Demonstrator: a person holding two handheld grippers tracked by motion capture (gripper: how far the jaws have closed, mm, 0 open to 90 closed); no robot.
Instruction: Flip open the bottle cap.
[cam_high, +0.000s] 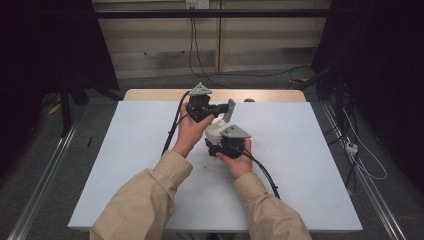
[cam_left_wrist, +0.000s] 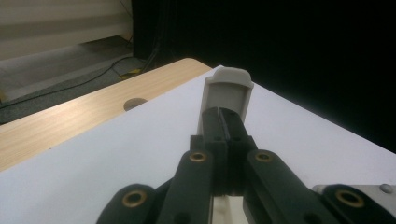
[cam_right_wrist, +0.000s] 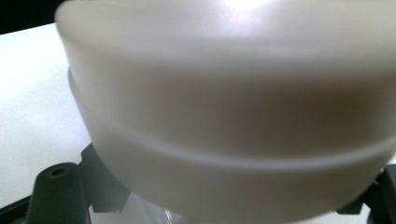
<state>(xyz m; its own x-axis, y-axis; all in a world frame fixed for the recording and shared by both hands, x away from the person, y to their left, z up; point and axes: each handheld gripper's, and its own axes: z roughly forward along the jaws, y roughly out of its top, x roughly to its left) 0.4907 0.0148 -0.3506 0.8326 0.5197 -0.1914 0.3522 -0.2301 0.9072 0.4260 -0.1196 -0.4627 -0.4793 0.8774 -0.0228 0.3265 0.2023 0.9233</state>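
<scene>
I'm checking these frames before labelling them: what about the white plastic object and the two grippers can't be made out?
- High view: the white plastic object is largely covered by both hands and the right gripper, so its full shape is unclear.
- Right gripper view: the object sits close and blurred; its edges are cut off, hiding where the pads touch.
- Left gripper view: the left gripper covers the lower part of the grey flap it clamps.

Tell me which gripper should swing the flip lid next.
Left. The left gripper is shut on the raised grey lid, so it can swing it. The right gripper is shut on the white container body, bracing it above the table.
</scene>
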